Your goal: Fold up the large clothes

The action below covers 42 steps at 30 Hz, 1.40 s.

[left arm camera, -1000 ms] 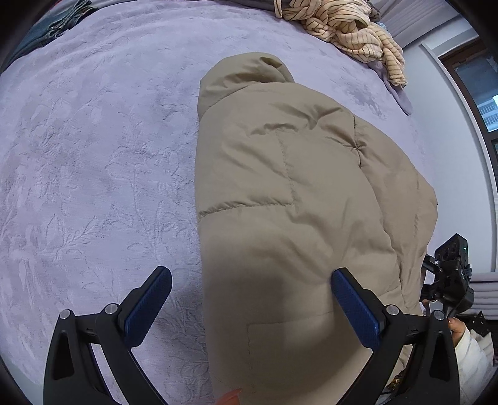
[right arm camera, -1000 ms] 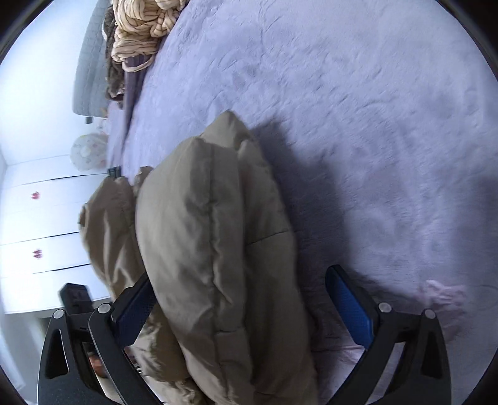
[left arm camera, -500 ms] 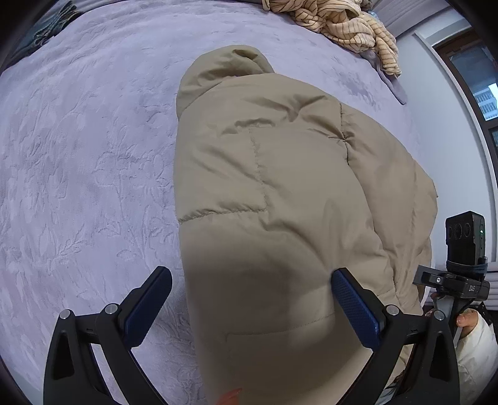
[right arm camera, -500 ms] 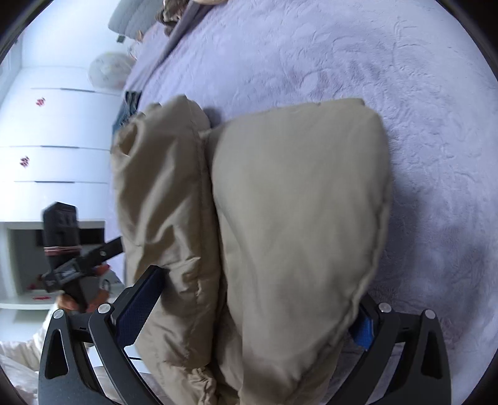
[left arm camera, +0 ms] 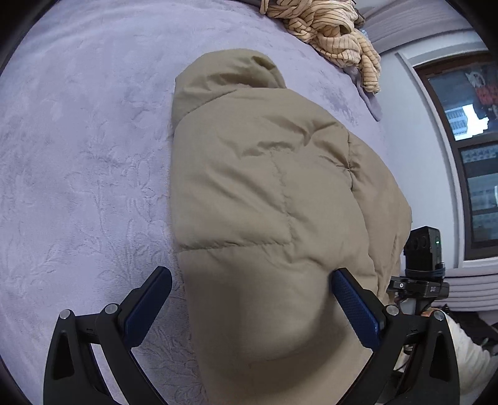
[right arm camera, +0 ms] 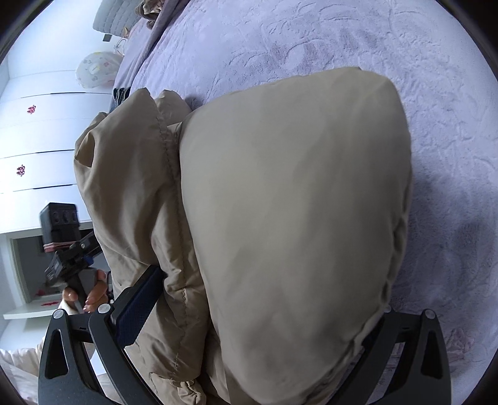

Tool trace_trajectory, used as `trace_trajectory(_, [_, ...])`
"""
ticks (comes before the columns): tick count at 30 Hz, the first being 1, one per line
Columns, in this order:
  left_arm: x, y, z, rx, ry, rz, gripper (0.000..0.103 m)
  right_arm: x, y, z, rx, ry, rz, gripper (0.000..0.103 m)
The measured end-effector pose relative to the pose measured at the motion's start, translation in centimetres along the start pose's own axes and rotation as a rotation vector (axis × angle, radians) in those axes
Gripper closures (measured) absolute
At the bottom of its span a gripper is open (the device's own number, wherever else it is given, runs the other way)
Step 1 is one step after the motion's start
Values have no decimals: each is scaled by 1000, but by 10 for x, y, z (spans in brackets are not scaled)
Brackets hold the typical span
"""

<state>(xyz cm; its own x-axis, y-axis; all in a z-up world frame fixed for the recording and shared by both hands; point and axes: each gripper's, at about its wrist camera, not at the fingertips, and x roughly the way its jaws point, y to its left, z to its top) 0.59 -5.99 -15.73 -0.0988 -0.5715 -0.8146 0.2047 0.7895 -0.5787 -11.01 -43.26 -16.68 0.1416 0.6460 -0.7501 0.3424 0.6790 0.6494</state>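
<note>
A tan puffer jacket [left arm camera: 267,193] lies folded lengthwise on the lavender bedspread [left arm camera: 77,155], hood end farthest from me. My left gripper [left arm camera: 252,308] hovers open over its near end, one blue pad [left arm camera: 149,305] above the bed and the other pressing the jacket's surface. In the right wrist view a thick folded layer of the jacket [right arm camera: 289,218] bulges between the wide-open jaws of my right gripper [right arm camera: 270,299]. Its left pad [right arm camera: 140,308] touches the jacket's lower layer; the right finger is hidden under the fabric.
A striped beige garment [left arm camera: 326,28] is heaped at the bed's far edge. A dark window [left arm camera: 467,155] is on the right wall. White cabinets [right arm camera: 37,140] and a round cushion [right arm camera: 96,68] stand beyond the bed. A hand [right arm camera: 93,293] holds the other gripper's handle.
The right gripper has swung round and closed in on the jacket, whose folded layer now fills the space between its fingers. The left gripper has shifted slightly and stays open.
</note>
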Motion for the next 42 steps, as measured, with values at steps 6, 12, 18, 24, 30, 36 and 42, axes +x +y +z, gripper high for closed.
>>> trace_trajectory(6, [39, 25, 16, -50, 96, -194, 0, 4, -9, 2, 11, 15, 34, 0])
trace_trajectory(12, [74, 21, 19, -72, 140, -238, 0, 16, -13, 10, 28, 18, 77, 0])
trace_trajectory(18, [77, -15, 13, -27, 95, -76, 2, 27, -18, 14, 96, 27, 100, 0])
trace_trajectory(24, [72, -53, 7, 60, 44, 46, 11, 23, -29, 8, 180, 21, 131, 10])
trace_trajectory(30, [66, -73, 3, 86, 24, 86, 19, 13, -25, -2, 172, 6, 204, 45])
trace_trajectory(36, [45, -100, 5, 119, -15, 98, 22, 6, -17, -9, 159, -10, 253, 48])
trace_trajectory(42, [13, -98, 12, 136, -69, 105, 22, 4, 10, -7, 111, -22, 271, 48])
